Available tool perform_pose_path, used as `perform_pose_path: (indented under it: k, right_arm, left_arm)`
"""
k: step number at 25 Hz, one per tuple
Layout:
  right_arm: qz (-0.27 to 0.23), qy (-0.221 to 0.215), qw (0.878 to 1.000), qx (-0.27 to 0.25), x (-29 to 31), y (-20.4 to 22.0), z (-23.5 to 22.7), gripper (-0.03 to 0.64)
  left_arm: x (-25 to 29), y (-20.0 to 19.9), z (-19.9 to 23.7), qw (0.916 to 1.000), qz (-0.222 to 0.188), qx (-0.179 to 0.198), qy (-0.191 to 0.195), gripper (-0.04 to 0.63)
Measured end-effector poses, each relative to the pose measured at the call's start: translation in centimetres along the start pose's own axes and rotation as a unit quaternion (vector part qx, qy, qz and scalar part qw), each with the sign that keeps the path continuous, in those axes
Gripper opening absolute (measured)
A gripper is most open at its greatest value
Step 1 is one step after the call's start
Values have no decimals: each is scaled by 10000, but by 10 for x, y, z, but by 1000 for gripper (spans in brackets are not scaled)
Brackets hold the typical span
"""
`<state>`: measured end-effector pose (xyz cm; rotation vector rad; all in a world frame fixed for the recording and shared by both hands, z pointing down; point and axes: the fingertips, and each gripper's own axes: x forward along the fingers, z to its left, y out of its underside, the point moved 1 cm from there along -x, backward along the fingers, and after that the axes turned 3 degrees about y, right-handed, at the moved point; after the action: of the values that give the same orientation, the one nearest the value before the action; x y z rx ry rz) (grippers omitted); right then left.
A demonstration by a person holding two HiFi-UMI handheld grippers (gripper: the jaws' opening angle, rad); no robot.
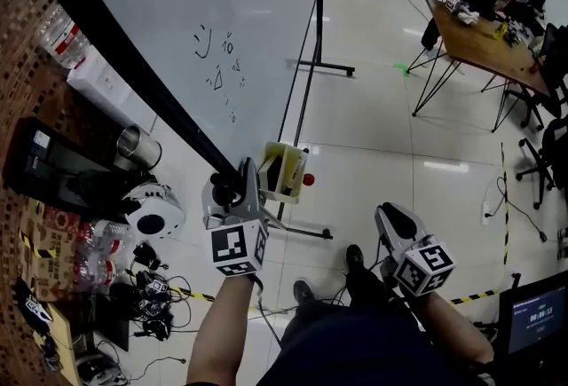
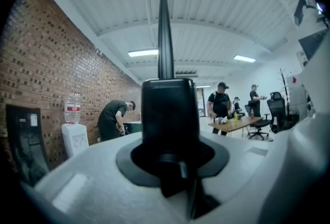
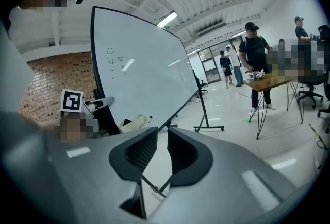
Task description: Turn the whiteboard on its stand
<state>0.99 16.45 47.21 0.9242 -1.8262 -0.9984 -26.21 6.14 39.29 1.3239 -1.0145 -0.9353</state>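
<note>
Grips the whiteboard (image 1: 204, 11) by its black edge with the left gripper (image 1: 232, 189), board slanting across the upper left of the head view. Holds the right gripper (image 1: 389, 217) at lower right, jaws slightly apart, empty. Seems partway through the turn, swing left to finish.

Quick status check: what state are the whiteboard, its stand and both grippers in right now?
whiteboard: appears tilted off upright, marker scribbles on its face.
stand: upright, not tipped.
left gripper: shut on the whiteboard's black frame edge.
right gripper: open, nothing between its jaws, held away from the whiteboard.
</note>
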Motion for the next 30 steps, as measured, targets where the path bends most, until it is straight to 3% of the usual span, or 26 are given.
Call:
perform_pose_path:
  k: [8, 20, 25, 30]
  right_arm:
    - [-352, 229, 9990, 164, -66, 14, -19, 64]
    - [-74, -564, 9984, 49, -153, 57, -69, 64]
    - [-121, -763, 9970, -48, -189, 89, -54, 64]
    - [-86, -900, 9959, -75, -182, 80, -39, 63]
  left_arm:
    - [-52, 5, -29, 10000, -7, 75, 25, 131]
    - [-128, 5, -28, 9997, -106, 154, -165, 130]
    - [-192, 18, -29, 9995, -226, 185, -137, 129]
    - [-198, 19, -34, 9997, -129, 129, -161, 129]
